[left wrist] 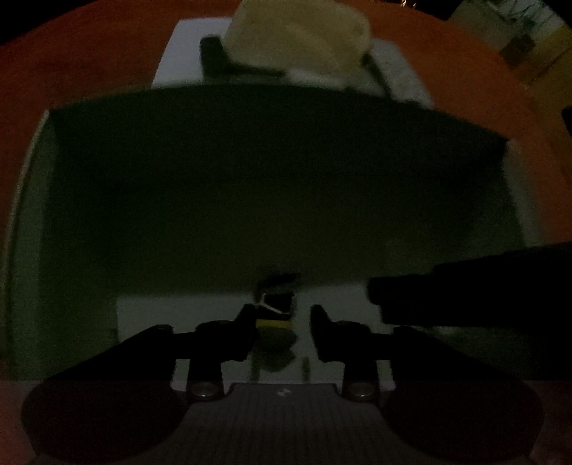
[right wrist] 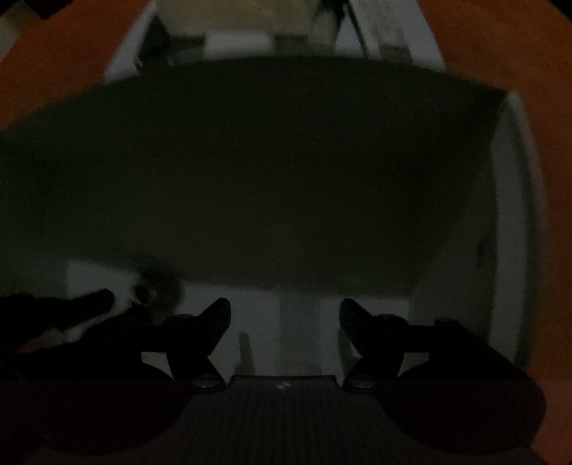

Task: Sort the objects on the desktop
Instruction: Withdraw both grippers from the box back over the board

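The picture is very dim. Both grippers point down into a white storage box (left wrist: 518,200). My left gripper (left wrist: 284,318) is open. A small black, yellow and white object (left wrist: 277,309) lies on the box floor between its fingers, close to the left fingertip (left wrist: 250,314) and apart from the right one. My right gripper (right wrist: 284,314) stands open with only bare white floor between its fingers. It shows as a dark shape (left wrist: 464,286) at the right of the left wrist view. In the right wrist view the left gripper (right wrist: 71,318) is a dark shape at the left, beside the small object (right wrist: 153,289).
A broad dark green wall (left wrist: 279,179) crosses the box ahead of both grippers. Beyond it lie a cream fluffy thing (left wrist: 296,32) and a black item (left wrist: 214,53) in a farther white compartment. The orange tabletop (left wrist: 71,64) surrounds the box.
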A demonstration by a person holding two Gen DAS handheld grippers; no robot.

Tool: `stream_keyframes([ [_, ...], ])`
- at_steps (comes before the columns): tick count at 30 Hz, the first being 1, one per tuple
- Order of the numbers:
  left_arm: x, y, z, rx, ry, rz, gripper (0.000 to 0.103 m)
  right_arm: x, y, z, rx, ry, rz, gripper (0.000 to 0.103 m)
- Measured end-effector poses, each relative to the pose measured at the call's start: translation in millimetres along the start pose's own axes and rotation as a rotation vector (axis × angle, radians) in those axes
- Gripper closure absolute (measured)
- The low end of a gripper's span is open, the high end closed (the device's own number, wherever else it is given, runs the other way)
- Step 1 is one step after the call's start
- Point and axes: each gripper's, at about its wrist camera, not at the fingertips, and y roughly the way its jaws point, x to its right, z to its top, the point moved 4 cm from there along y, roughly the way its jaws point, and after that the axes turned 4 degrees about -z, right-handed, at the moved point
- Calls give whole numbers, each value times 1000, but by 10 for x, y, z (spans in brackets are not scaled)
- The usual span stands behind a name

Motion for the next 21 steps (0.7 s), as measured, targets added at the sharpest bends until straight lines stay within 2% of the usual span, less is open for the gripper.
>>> stream_keyframes([
  [1,27,-88,12,12,-6,-11,62,4,-78,5,9,4,15,32],
  [5,122,-416,103,52,-5,-48,59,12,-388,25,45,20,71,32],
  [10,137,-740,200,115,4,-56,33,-76,-762,179,86,48,112,32],
  [13,75,-872,336,159,-3,-58,29,-80,-991,284,121,43,116,32],
  [21,-119,-1177,764,278,-38,-23,27,24,-1463,667,230,44,88,29],
])
